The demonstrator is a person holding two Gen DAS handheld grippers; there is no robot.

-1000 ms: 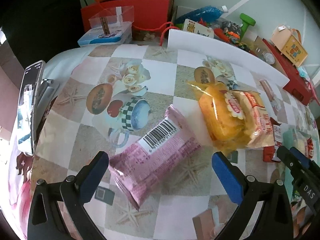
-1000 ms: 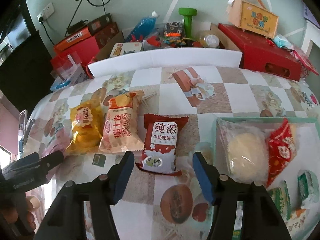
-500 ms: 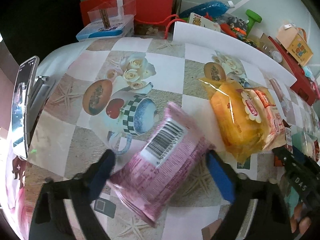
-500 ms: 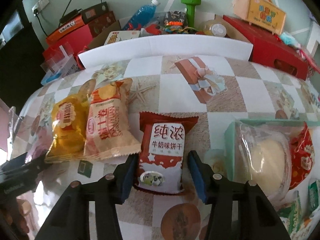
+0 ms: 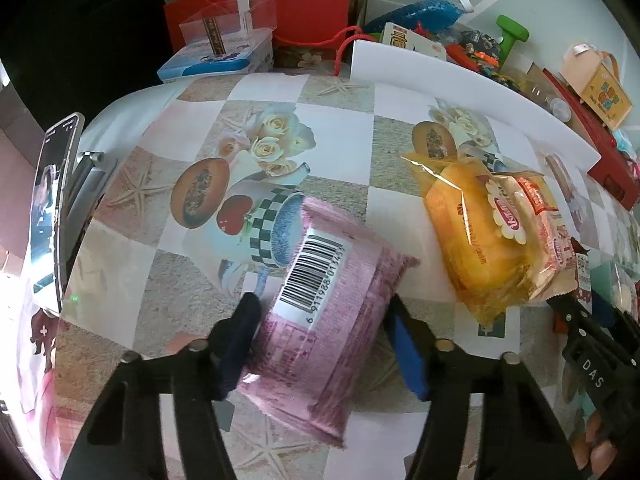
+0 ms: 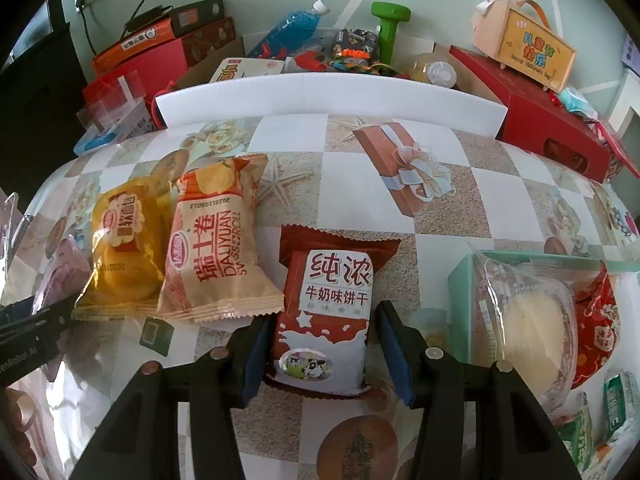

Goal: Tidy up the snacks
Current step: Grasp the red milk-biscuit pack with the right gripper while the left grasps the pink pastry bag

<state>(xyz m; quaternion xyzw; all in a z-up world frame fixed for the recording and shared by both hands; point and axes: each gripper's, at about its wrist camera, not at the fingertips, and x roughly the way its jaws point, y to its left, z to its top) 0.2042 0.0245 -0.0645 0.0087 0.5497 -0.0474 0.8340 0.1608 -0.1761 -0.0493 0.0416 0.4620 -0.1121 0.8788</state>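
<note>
A pink snack pack [image 5: 324, 312] with a barcode lies on the patterned tablecloth. My left gripper [image 5: 322, 334] is shut on it, a blue pad pressing each long side. A yellow cake pack [image 5: 476, 240] and a beige swiss roll pack [image 6: 218, 248] lie side by side to its right. In the right wrist view a red milk biscuit pack [image 6: 326, 316] lies between the pads of my right gripper [image 6: 322, 350], which touch both its sides. The yellow pack [image 6: 122, 248] shows there at the left.
A teal tray [image 6: 460, 280] at the right holds a clear bun pack [image 6: 524, 320], a red pack and green sachets. A white board [image 6: 328, 96] fences the table's back, with boxes, a bottle and a green dumbbell behind. A phone [image 5: 52, 208] stands at the left edge.
Both grippers moved forward over their packs and closed. The left one went from wide open to gripping the pink pack, the right one narrowed onto the red biscuit pack.
</note>
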